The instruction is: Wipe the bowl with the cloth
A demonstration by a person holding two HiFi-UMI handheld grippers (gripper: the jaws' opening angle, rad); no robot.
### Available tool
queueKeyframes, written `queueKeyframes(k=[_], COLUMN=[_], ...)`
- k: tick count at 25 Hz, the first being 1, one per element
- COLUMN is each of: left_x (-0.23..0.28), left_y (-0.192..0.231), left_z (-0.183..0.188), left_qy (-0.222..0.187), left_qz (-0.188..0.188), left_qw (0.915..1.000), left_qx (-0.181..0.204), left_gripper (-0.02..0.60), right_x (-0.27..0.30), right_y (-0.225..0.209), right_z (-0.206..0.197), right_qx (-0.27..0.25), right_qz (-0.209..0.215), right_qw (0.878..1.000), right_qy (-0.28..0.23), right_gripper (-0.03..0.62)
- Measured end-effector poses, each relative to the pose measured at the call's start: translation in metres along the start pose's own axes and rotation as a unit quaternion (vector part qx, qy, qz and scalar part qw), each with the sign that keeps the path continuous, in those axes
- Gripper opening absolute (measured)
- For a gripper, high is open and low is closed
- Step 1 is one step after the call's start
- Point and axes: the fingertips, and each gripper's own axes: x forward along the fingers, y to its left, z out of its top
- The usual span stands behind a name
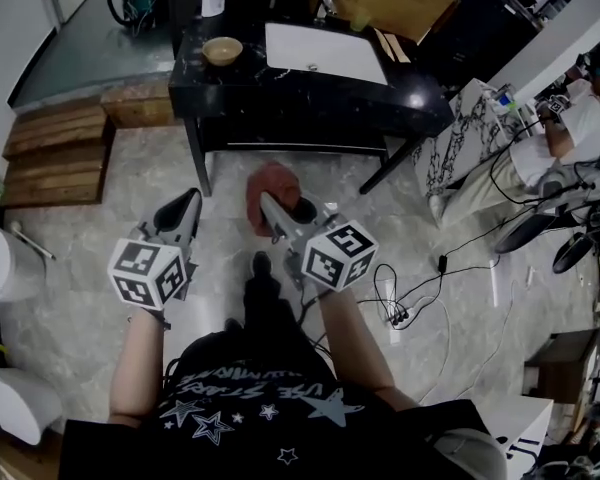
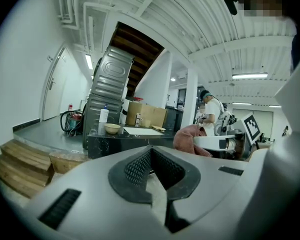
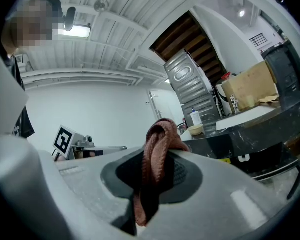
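**Cloth gripped, bowl far off on the counter**
Head view: the right gripper (image 1: pixel 285 213) is clamped on the reddish cloth (image 1: pixel 272 180), the left gripper (image 1: pixel 187 200) is beside it, and the bowl (image 1: pixel 222 50) sits on the far-left end of the black counter (image 1: pixel 310 103). The approach looks open, but wooden steps (image 1: pixel 55 153) lie to the left and cables (image 1: pixel 420 298) trail on the floor to the right.
Left gripper view: its jaws are together with nothing between them. It would probably do best steadying the bowl's rim, since the bowl stands near the counter's left edge.
Right gripper view: the cloth is bunched between the pads, so let a loose fold hang free before wiping.
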Motion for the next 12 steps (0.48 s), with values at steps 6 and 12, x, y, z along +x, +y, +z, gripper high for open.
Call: queueKeyframes(k=[6, 12], left_x=[-0.018, -0.024], left_y=[-0.005, -0.016], left_z=[-0.011, -0.024], left_qy=[0.006, 0.018], left_qz=[-0.004, -0.016], left_qw=[0.9999, 0.9997], left_qx=[-0.008, -0.007], left_gripper=[0.008, 0.008], right_x=[-0.017, -0.029], right_y=[0.018, 0.025], right_z=[-0.013, -0.023], right_qx=[-0.007, -0.006], right_qz=[-0.011, -0.020], right_qw=[1.000, 1.000], right_qy=[0.015, 0.022], right_gripper=[0.064, 0.064])
